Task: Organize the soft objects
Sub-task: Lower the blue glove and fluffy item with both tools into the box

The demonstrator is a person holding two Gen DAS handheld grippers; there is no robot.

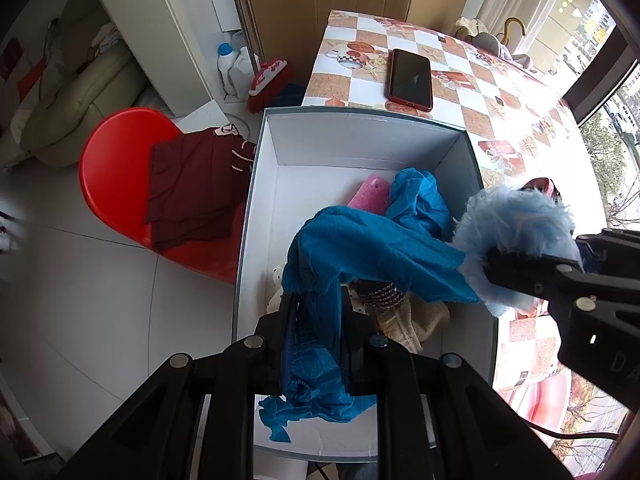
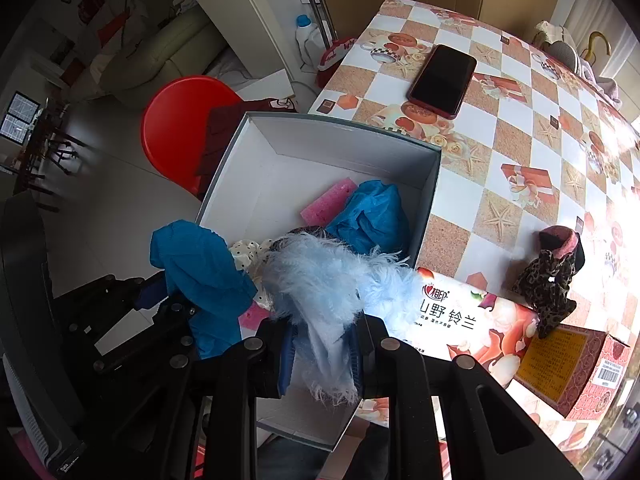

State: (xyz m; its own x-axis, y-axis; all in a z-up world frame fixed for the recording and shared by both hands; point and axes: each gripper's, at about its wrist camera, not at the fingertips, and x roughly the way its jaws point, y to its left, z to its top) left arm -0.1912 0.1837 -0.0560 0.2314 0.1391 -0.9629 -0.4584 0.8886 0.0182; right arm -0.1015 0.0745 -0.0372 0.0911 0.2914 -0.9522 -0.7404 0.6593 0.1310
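A white open box (image 1: pixel 360 148) (image 2: pixel 332 148) sits at the table's near edge. Inside lie a pink sponge (image 1: pixel 370 194) (image 2: pixel 328 200), a crumpled blue cloth (image 1: pixel 418 200) (image 2: pixel 372 216), a polka-dot fabric (image 2: pixel 248 252) and a beige knit piece (image 1: pixel 416 320). My left gripper (image 1: pixel 316 320) (image 2: pixel 176 304) is shut on a blue cloth (image 1: pixel 360 252) (image 2: pixel 200 264) that hangs over the box. My right gripper (image 2: pixel 324 344) (image 1: pixel 504 268) is shut on a fluffy light-blue piece (image 2: pixel 328 280) (image 1: pixel 516 224) over the box's right side.
A phone (image 1: pixel 410 78) (image 2: pixel 442 80) lies on the checkered tablecloth (image 2: pixel 520 128) behind the box. A tissue pack (image 2: pixel 472 320), a red carton (image 2: pixel 576 372) and a leopard-print scrunchie (image 2: pixel 548 280) are on the right. A red chair (image 1: pixel 116 168) with dark red clothing (image 1: pixel 192 184) stands left.
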